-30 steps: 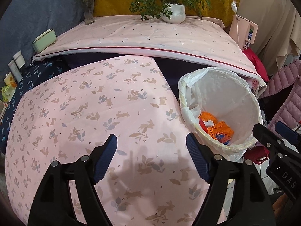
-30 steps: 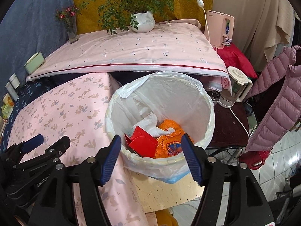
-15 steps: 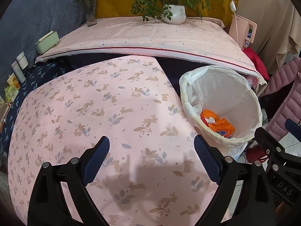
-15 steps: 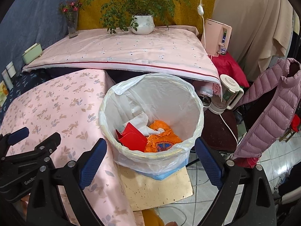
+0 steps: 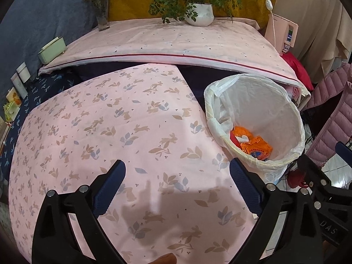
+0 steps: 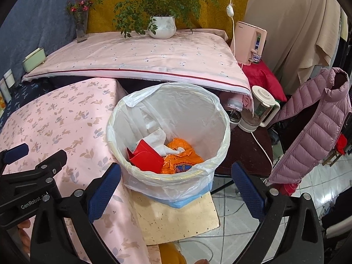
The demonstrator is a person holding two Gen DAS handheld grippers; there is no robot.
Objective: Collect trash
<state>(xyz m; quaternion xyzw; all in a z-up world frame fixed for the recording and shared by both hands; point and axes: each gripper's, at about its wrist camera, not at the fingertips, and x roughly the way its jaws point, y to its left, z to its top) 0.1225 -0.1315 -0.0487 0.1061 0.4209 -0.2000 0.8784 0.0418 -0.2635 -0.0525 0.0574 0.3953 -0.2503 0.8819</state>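
Since no loose trash is seen on the tabletop [image 5: 114,118], the task is judged near its end: red card [image 6: 146,157], white tissue [image 6: 157,139] and orange wrapper [image 6: 183,154] lie inside the lined bin [image 6: 222,118]. Left tongs [image 5: 177,177] and right tongs [image 6: 176,179] are held wide, empty. Beyond the bin: potted plant [image 6: 161,26], kettle [image 6: 260,107], pink jacket [image 6: 316,121]. No obstruction is noted.

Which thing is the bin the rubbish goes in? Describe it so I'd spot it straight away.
Find the table under the pink rabbit-print cloth; the bin stands just off its right edge. It is round, lined with a white plastic bag, and the only container holding trash: red card, white tissue, an orange wrapper.
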